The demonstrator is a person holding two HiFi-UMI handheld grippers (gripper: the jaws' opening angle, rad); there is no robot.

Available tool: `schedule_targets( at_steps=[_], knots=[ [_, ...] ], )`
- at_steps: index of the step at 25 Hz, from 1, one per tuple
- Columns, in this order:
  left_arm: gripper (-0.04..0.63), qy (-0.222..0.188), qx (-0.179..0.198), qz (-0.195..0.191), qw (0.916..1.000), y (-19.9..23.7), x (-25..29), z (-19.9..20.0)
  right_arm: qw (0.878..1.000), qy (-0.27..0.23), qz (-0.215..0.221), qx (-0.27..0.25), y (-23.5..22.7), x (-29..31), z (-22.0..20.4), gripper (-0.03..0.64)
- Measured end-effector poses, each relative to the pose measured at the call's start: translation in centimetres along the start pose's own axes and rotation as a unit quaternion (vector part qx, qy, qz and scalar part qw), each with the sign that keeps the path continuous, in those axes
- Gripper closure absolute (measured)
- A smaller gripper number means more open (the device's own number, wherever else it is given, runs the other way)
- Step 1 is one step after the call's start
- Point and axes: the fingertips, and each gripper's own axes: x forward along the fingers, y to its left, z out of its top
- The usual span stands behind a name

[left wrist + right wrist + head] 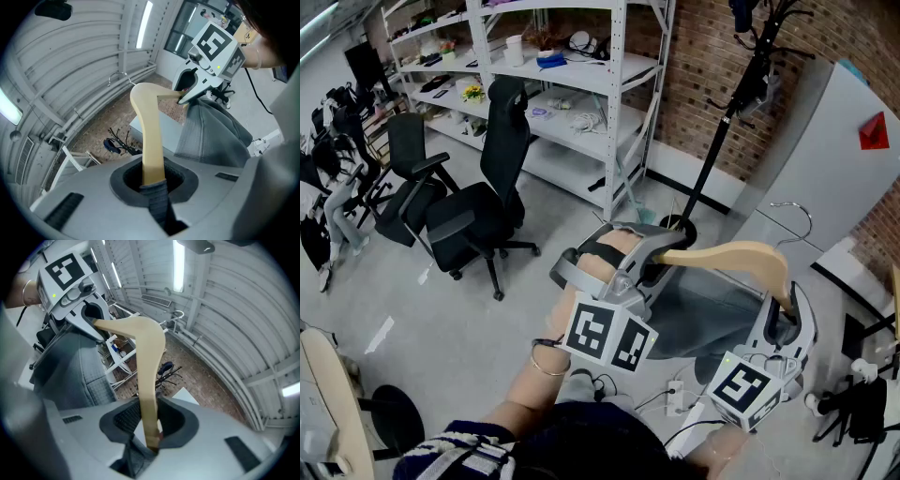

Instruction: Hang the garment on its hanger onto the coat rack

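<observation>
A pale wooden hanger (733, 254) with a metal hook (795, 221) is held level between my two grippers. My left gripper (652, 253) is shut on one end of it, where grey cloth wraps the wood (153, 190). My right gripper (787, 306) is shut on the other end (149, 427). A grey garment (703, 317) droops from the hanger below and between the grippers. The black coat rack (727, 122) stands beyond, by the brick wall, apart from the hanger. The hook (176, 315) points upward.
Two black office chairs (483, 211) stand to the left on the grey floor. A white shelving unit (572, 84) lines the back wall. A grey panel (839, 169) leans at the right. Cables and a power strip (677, 394) lie on the floor near my feet.
</observation>
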Motion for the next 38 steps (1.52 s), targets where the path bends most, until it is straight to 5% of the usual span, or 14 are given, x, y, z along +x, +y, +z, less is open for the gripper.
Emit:
schedule_targets(
  at_steps=[19,27,38],
  knots=[
    [0.569,0.015,-0.010,0.017,0.9997,-2.2,5.1,3.0,0.999,-0.033,0.009,0.000,-3.3,3.1,-4.7,0.512],
    [0.569,-0.004,-0.007,0.005,1.0000,-0.9,12.2,-0.2,1.000,-0.017,-0.012,0.000,-2.8,10.1,-5.8,0.512],
    [0.569,-0.044,0.005,0.006,0.9990,6.8,22.9,-6.8,0.998,-0.003,-0.055,-0.001,-2.9,23.4,-2.3,0.512]
  ],
)
